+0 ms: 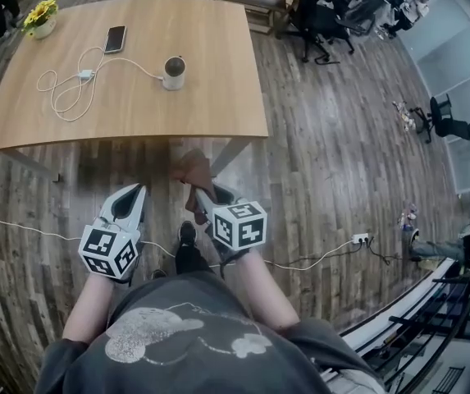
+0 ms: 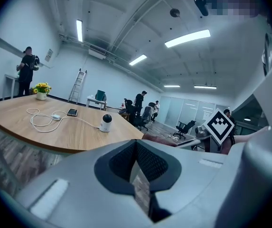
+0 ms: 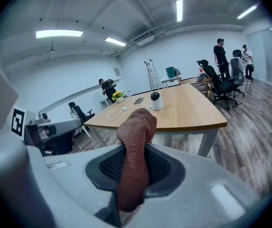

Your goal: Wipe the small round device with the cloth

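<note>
The small round device, white with a dark top, stands on the wooden table, with a white cable running to it. It also shows in the left gripper view as the device and in the right gripper view as the device. My right gripper is shut on a brown cloth, well short of the table's near edge. The cloth sticks up between the jaws of the right gripper. Beside it, my left gripper is shut and holds nothing; the left gripper faces the table.
On the table lie a looped white cable with adapter, a phone and a pot of yellow flowers. A cable and power strip run across the wood floor. Office chairs and people are beyond the table.
</note>
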A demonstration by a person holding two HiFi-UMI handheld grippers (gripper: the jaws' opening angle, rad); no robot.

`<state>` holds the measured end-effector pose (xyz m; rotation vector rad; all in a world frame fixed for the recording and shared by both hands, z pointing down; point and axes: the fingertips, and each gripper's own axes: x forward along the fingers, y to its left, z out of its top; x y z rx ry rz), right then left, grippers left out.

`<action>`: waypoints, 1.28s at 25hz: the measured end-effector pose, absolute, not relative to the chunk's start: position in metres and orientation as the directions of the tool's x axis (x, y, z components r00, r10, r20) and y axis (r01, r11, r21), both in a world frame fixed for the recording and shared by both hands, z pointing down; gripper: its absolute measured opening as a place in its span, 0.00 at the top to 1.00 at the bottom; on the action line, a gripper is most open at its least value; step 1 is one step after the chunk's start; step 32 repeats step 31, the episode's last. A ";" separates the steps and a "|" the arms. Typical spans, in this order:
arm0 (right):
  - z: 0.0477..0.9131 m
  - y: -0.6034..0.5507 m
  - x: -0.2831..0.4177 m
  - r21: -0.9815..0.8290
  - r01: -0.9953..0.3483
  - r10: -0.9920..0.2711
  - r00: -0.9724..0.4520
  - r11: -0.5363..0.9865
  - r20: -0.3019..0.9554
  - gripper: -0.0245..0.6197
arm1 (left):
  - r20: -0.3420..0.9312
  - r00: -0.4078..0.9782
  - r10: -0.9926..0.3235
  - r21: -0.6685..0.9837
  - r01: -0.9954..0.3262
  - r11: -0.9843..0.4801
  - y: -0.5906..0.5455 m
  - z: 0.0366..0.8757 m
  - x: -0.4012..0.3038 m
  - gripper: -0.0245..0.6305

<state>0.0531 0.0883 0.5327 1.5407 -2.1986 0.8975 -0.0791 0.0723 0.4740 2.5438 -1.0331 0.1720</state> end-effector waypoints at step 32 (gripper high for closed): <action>0.499 0.225 0.019 -0.075 -0.974 -0.843 -0.224 0.215 0.489 0.85 | 0.191 0.768 -0.612 0.329 -0.637 -0.697 0.189 0.461 -0.119 0.93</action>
